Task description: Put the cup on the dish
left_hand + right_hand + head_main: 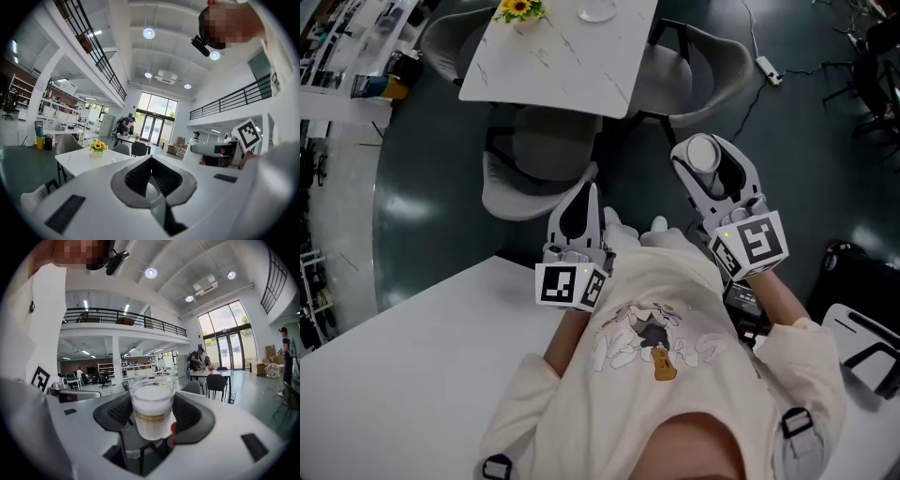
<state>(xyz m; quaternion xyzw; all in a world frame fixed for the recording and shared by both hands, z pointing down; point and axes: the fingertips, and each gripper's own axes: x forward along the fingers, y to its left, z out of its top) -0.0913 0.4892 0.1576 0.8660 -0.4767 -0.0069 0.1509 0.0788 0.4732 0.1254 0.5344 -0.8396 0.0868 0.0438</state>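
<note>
The clear plastic cup with white filling and a yellow band (151,411) stands upright between the jaws of the right gripper (708,155), which pinch its sides. It is held almost level, I think so that nothing spills. The left gripper (151,164) beside it is pressed together and empty. Ahead of both stands a white marble-look table (572,66); a clear round thing (598,9) at its far edge may be the dish, but it is cut off. A grey shell chair (534,164) stands before the near edge, so the reach probably must go over it.

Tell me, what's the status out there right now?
Left gripper shut, empty. Right gripper shut on cup, upright. No dish clearly in view.
</note>
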